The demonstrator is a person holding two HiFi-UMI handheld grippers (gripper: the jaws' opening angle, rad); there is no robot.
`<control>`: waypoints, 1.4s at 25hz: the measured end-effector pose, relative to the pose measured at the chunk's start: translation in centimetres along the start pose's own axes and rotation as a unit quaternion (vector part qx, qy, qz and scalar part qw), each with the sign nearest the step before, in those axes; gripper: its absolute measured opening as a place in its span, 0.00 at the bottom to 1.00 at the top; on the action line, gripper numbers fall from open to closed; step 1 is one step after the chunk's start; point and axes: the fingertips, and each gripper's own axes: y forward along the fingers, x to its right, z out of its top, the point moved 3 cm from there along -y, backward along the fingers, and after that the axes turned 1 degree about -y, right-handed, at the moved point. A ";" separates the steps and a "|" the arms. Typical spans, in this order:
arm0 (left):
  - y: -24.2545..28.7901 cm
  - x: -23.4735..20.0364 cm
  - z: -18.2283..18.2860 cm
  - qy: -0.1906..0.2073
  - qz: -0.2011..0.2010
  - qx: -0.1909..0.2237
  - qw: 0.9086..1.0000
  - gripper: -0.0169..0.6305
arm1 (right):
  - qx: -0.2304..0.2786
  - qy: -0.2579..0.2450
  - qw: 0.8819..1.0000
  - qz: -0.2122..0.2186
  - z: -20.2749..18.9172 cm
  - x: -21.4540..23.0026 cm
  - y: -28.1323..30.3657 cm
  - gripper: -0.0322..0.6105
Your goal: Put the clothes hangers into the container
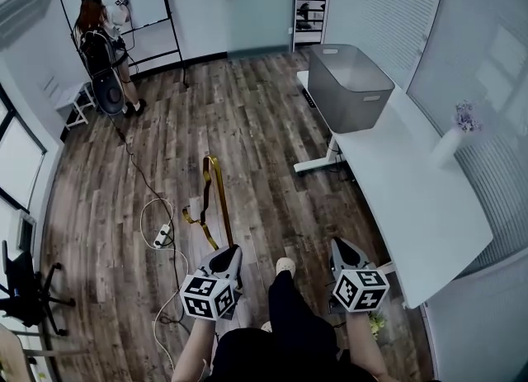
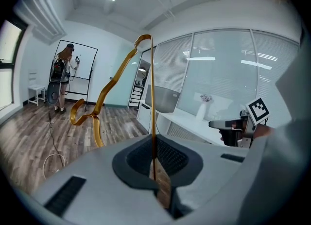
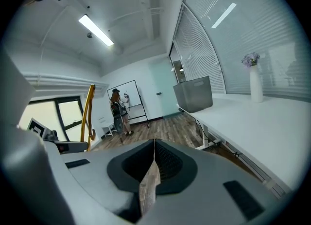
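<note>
A gold clothes hanger (image 1: 216, 195) sticks forward over the wood floor, pinched by my left gripper (image 1: 227, 252). In the left gripper view the jaws are shut on the hanger's thin straight bar (image 2: 152, 122), and its curved shoulders and hook (image 2: 92, 110) hang to the left. My right gripper (image 1: 343, 248) is beside the table's near corner with its jaws pressed together and nothing between them (image 3: 154, 157). The grey container (image 1: 351, 85) stands open-topped at the far end of the white table (image 1: 412, 207), well ahead of both grippers.
A white vase with flowers (image 1: 452, 143) stands on the table's right side. A white cable and power strip (image 1: 162, 236) lie on the floor ahead left. A person (image 1: 103, 38) stands at a whiteboard far left. An office chair (image 1: 25, 290) sits at the left edge.
</note>
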 end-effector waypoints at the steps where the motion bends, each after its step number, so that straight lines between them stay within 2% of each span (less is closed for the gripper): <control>1: 0.7 -0.3 0.4 0.001 0.001 0.000 1.000 0.05 | 0.000 0.000 1.000 0.001 0.4 0.3 0.8 0.10; 23: 18.5 -4.7 10.0 0.008 0.002 -0.001 1.000 0.05 | -0.016 -0.002 1.000 0.027 9.3 8.0 18.1 0.10; 35: 25.0 -7.8 12.3 0.002 0.022 0.004 1.000 0.05 | -0.015 -0.009 0.999 0.044 12.2 11.1 26.1 0.10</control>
